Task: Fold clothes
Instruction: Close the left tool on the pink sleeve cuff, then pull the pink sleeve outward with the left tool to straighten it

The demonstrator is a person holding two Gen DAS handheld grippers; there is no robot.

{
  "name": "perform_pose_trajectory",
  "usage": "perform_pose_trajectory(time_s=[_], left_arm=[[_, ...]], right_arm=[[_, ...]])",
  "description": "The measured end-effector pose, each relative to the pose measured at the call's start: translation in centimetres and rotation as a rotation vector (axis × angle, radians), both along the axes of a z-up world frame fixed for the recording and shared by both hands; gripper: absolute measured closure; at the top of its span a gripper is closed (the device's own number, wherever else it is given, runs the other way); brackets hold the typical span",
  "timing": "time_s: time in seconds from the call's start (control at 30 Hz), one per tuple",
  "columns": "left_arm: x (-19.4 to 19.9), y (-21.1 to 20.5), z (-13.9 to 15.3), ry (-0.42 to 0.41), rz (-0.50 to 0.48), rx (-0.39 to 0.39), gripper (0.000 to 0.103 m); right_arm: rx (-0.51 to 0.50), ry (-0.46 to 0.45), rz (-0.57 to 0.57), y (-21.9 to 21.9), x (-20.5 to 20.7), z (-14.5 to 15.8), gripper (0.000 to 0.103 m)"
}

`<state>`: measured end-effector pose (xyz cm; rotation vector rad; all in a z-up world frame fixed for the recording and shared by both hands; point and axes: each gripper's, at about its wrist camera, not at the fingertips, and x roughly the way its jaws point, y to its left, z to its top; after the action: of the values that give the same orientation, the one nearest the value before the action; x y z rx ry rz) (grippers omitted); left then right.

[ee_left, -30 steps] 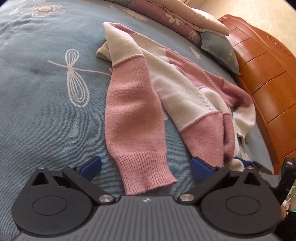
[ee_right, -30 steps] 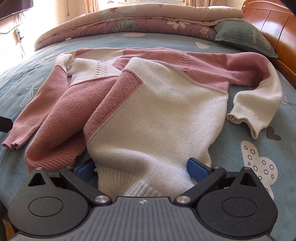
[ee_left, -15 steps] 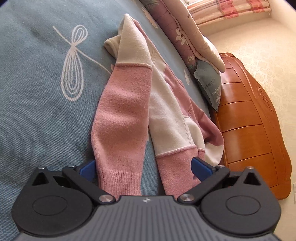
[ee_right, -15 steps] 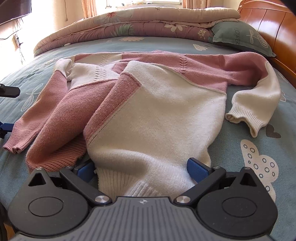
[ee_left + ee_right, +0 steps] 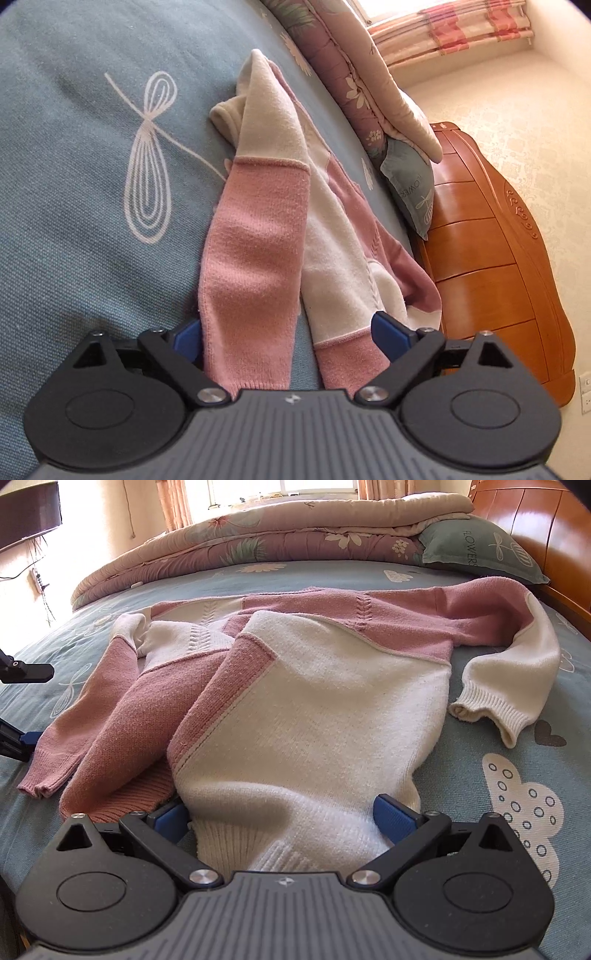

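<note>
Fingers (image 5: pixel 391 334) of the left gripper (image 5: pixel 291 332) stand wide but have just been closing around the pink sleeve (image 5: pixel 255 258) of the sweater (image 5: pixel 332 236); they may also pinch the hem.

Right gripper (image 5: pixel 284 818) straddles the white hem (image 5: pixel 284 834), wide, on the bed (image 5: pixel 498 812); it may bunch.

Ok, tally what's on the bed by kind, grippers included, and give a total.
Sweater: 1
Folded quilt: 1
Pillow: 1
Grippers: 2, the left gripper and the right gripper
Total: 5
</note>
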<state>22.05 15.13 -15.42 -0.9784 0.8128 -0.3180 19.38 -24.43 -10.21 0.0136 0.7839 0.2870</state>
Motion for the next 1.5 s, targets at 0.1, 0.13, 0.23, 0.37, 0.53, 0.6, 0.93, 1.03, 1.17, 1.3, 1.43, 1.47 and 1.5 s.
perform_pose_trajectory(time_s=[0.1, 0.13, 0.23, 0.37, 0.53, 0.6, 0.93, 1.03, 1.17, 1.3, 1.43, 1.47, 1.5], left_arm=[[-1.1, -0.7, -0.3, -0.005, -0.068, -0.033, 0.013], [-1.2, -1.2, -0.3, -0.01, -0.089, -0.018, 0.013], [-0.4, -1.8, 0.0, -0.01, -0.112, 0.028, 0.013], [0.8, -1.6, 0.1, 0.013, -0.118, 0.031, 0.014], [-0.2, -0.2, -1.0, 0.054, -0.049, 0.026, 0.054], [-0.7, 0.9, -2.1, 0.096, 0.004, -0.005, 0.082], [1.6, 0.2, -2.5, 0.122, -0.027, 0.003, 0.093], [1.6, 0.1, -3.1, 0.113, -0.015, -0.028, 0.093], [1.2, -0.1, -2.7, 0.137, -0.032, -0.025, 0.089], [1.3, -0.4, -3.0, 0.122, -0.044, 0.006, 0.093], [1.3, -0.8, -2.3, 0.116, -0.04, 0.058, 0.094], [1.3, -1.1, -1.9, 0.111, -0.043, 0.091, 0.094], [1.4, -1.2, -1.7, 0.11, -0.043, 0.106, 0.094]], right_arm=[[0.0, -0.008, 0.004, 0.0, -0.1, -0.1, 0.0], [-0.003, -0.012, 0.004, 0.0, -0.1, -0.1, 0.0], [-0.016, -0.021, -0.002, 0.3, -0.2, -0.2, 0.0], [-0.025, -0.028, -0.011, 0.5, -0.2, -0.3, 0.0], [-0.004, -0.028, -0.005, 0.1, -0.3, -0.2, 0.0], [-0.003, -0.027, 0.0, 0.1, -0.4, -0.2, 0.0], [-0.032, -0.038, -0.005, 0.6, -0.5, -0.4, 0.0], [-0.042, -0.042, -0.002, 0.7, -0.6, -0.4, 0.0], [-0.041, -0.044, 0.001, 0.6, -0.6, -0.5, 0.0], [-0.047, -0.05, -0.004, 0.8, -0.7, -0.5, 0.0], [-0.098, -0.019, 0.013, 1.4, -0.5, -0.1, 0.0], [-0.11, 0.006, 0.019, 1.6, -0.4, 0.4, 0.0], [-0.122, 0.032, 0.024, 1.8, -0.3, 0.9, 0.0]])
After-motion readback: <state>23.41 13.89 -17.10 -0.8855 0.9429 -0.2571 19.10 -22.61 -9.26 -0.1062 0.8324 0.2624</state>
